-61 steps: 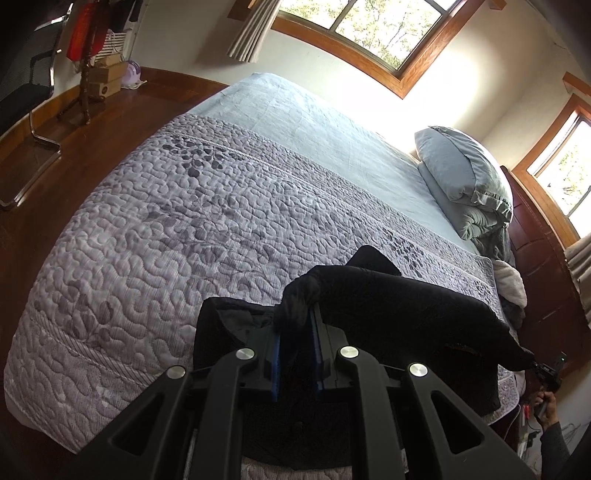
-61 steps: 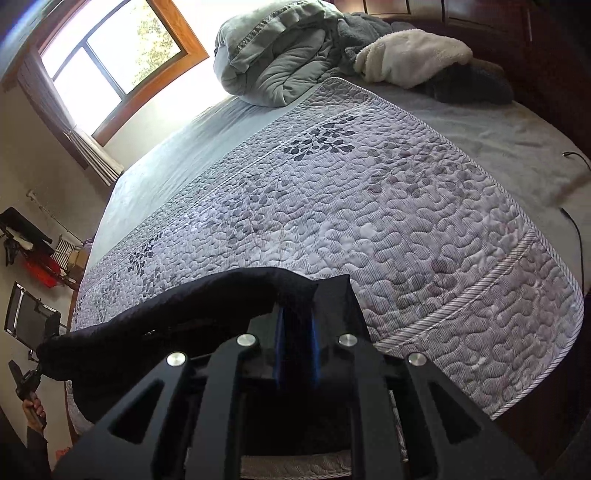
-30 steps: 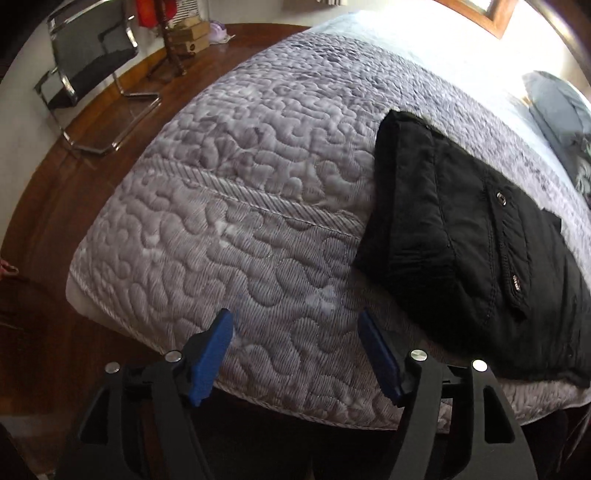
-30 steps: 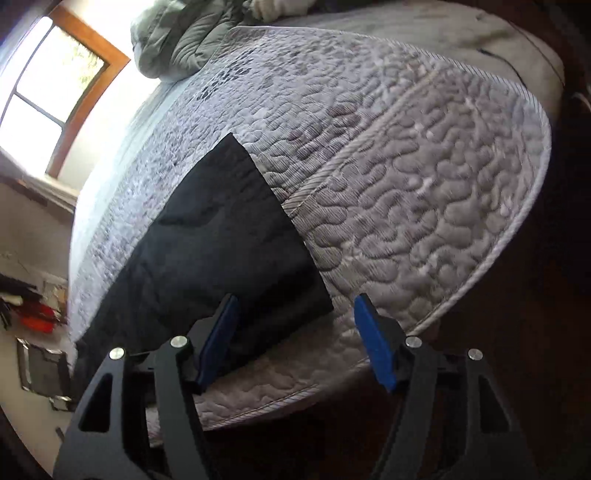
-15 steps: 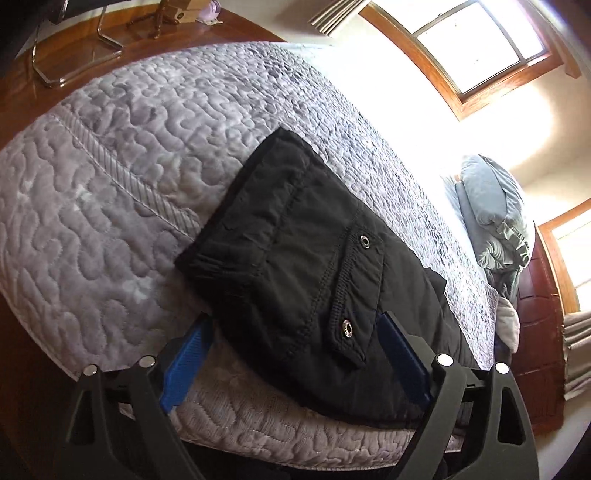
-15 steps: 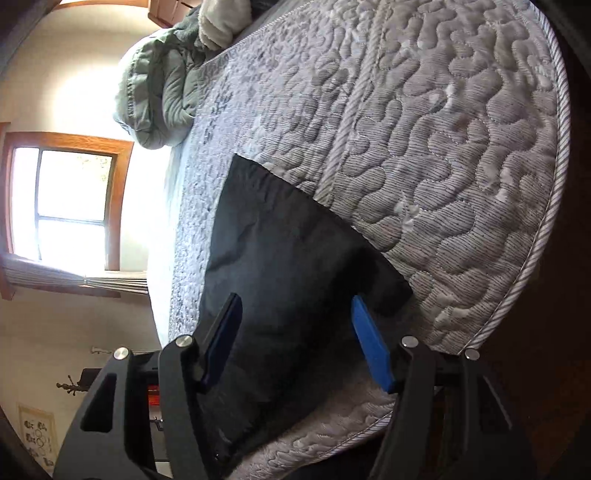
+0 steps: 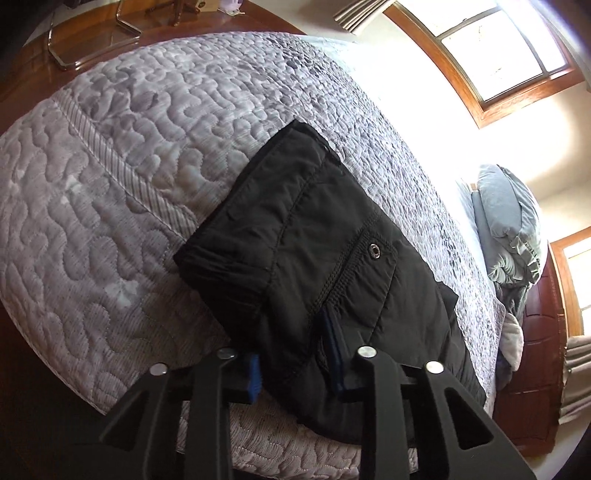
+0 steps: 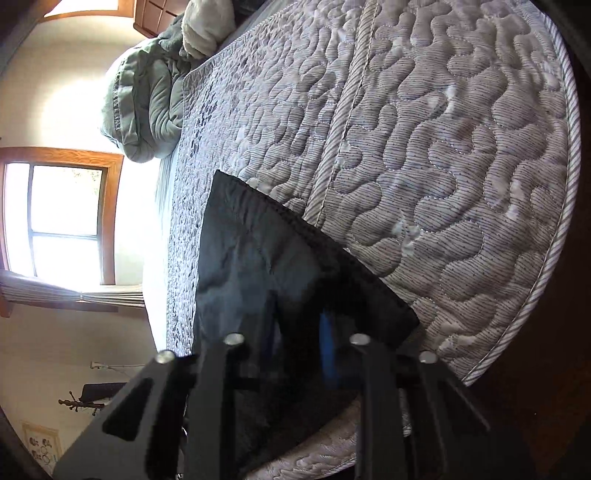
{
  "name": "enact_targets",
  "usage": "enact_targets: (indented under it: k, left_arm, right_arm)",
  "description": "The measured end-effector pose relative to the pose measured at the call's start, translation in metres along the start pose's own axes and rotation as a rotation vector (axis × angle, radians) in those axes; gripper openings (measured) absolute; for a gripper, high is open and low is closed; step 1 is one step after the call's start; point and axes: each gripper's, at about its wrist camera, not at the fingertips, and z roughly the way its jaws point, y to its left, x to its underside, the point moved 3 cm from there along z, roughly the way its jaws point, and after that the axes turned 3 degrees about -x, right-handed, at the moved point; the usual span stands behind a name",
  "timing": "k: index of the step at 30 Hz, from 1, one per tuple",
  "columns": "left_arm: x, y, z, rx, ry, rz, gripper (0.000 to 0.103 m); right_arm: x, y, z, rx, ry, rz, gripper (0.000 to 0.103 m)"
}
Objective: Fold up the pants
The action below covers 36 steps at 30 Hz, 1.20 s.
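The black pants point(image 7: 314, 236) lie folded flat on the grey quilted bed point(image 7: 122, 147) near its front edge. A pocket flap with a metal snap point(image 7: 375, 251) faces up. My left gripper point(image 7: 295, 354) is shut on the near edge of the pants, blue pads pressing the cloth. In the right wrist view the pants point(image 8: 258, 258) lie on the quilt point(image 8: 443, 147), and my right gripper point(image 8: 299, 332) is shut on their near edge by the corner.
Grey pillows and bedding point(image 7: 513, 221) are piled at the head of the bed by a dark wooden headboard point(image 7: 535, 350). A chair base point(image 7: 88, 33) stands on the wood floor beyond the bed's left side. Windows point(image 8: 62, 221) glare brightly.
Both grippers let the pants down, opened, drew back, then moved in again. Half a second ago both were open over the near edge; now both have closed on it.
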Motion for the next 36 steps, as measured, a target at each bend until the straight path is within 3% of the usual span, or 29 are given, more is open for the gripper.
enact_targets:
  k: [6,14,25,28,29,31,32,35,36]
  left_arm:
    - [-0.017,-0.001,-0.007,0.021,-0.007,0.014,0.013]
    - [-0.027,0.005,-0.002,0.016,-0.004,0.014,0.013]
    - [-0.014,0.015,0.008,-0.017,-0.006,0.043,0.013]
    - [-0.011,0.016,0.011,-0.025,-0.006,0.053,0.015]
    - [-0.01,0.016,0.01,-0.027,-0.012,0.06,0.018]
    - [-0.007,0.014,0.003,-0.028,-0.03,0.079,0.02]
    - [-0.005,0.013,-0.001,-0.032,-0.041,0.086,0.026]
    - [0.0,0.012,-0.014,-0.029,-0.092,0.09,0.068]
    - [0.002,0.012,-0.019,-0.02,-0.112,0.09,0.072]
  right_arm:
    - [0.011,0.016,-0.011,0.0,-0.009,-0.073,0.01]
    - [0.032,-0.009,-0.018,0.033,0.006,-0.058,0.01]
    - [0.031,-0.022,-0.011,0.069,0.001,-0.064,0.01]
    - [0.032,-0.028,-0.012,0.055,-0.002,-0.045,0.017]
    - [0.032,-0.029,-0.017,0.032,-0.007,-0.036,0.02]
    - [0.03,-0.032,-0.035,0.026,-0.055,-0.027,0.036]
    - [0.028,-0.036,-0.045,0.031,-0.085,-0.019,0.039]
    - [0.026,-0.055,-0.063,-0.036,-0.111,0.063,0.044]
    - [0.027,-0.06,-0.065,-0.061,-0.106,0.078,0.052]
